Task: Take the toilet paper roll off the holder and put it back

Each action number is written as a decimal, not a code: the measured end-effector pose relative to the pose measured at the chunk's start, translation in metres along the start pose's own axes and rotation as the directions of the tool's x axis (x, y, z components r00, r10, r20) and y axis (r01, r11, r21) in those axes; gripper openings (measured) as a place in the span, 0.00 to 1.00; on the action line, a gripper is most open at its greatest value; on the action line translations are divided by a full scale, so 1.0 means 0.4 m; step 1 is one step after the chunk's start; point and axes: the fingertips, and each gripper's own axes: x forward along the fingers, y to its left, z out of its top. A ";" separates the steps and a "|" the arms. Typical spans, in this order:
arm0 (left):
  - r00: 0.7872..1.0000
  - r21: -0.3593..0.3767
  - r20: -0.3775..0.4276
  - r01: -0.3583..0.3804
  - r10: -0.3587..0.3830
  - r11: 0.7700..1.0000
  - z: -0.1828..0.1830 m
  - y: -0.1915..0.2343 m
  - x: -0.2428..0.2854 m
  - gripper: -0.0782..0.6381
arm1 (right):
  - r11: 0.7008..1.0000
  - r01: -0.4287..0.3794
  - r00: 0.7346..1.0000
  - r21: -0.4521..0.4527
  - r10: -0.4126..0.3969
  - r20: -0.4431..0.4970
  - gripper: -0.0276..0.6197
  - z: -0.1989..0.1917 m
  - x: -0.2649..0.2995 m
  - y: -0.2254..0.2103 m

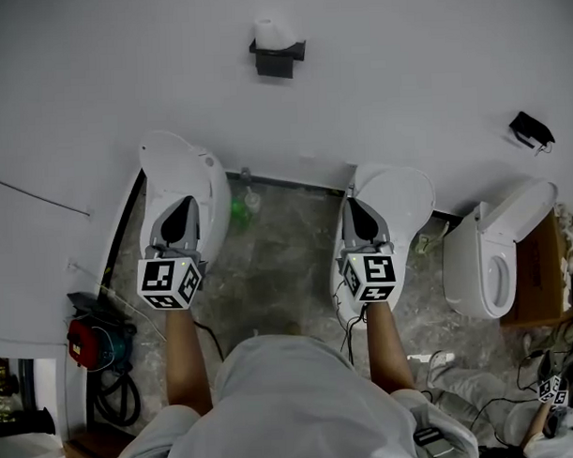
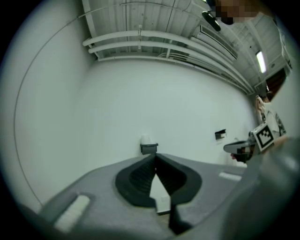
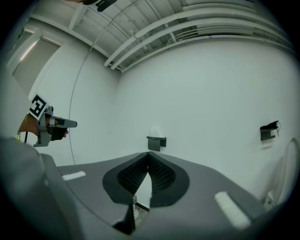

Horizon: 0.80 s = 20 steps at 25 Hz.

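Two tongs, one roll: the left tongs [image 1: 185, 204] and right tongs [image 1: 352, 205], both pinched shut and empty, point at a white wall [image 1: 403, 69]. The single toilet paper roll [image 1: 276, 31] sits on its one black holder [image 1: 279, 60] at 12 o'clock, well apart from both tips, with open wall on every side. One black fixture [image 1: 531, 130] hangs at 2 o'clock; one toilet [image 1: 494, 263] stands at 3 o'clock.
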 end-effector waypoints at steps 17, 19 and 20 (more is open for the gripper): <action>0.997 -0.043 0.016 0.082 -0.081 0.996 -0.079 0.101 0.296 0.11 | 0.999 0.025 1.000 -0.033 -0.026 -0.012 0.04 -0.042 0.294 -0.051; 0.995 -0.044 0.015 0.098 -0.097 0.994 -0.083 0.136 0.350 0.11 | 0.999 0.037 0.999 -0.030 -0.038 -0.016 0.04 -0.040 0.355 -0.056; 0.994 -0.045 0.015 0.105 -0.104 0.994 -0.086 0.157 0.378 0.11 | 0.999 0.043 0.999 -0.025 -0.043 -0.017 0.04 -0.038 0.388 -0.057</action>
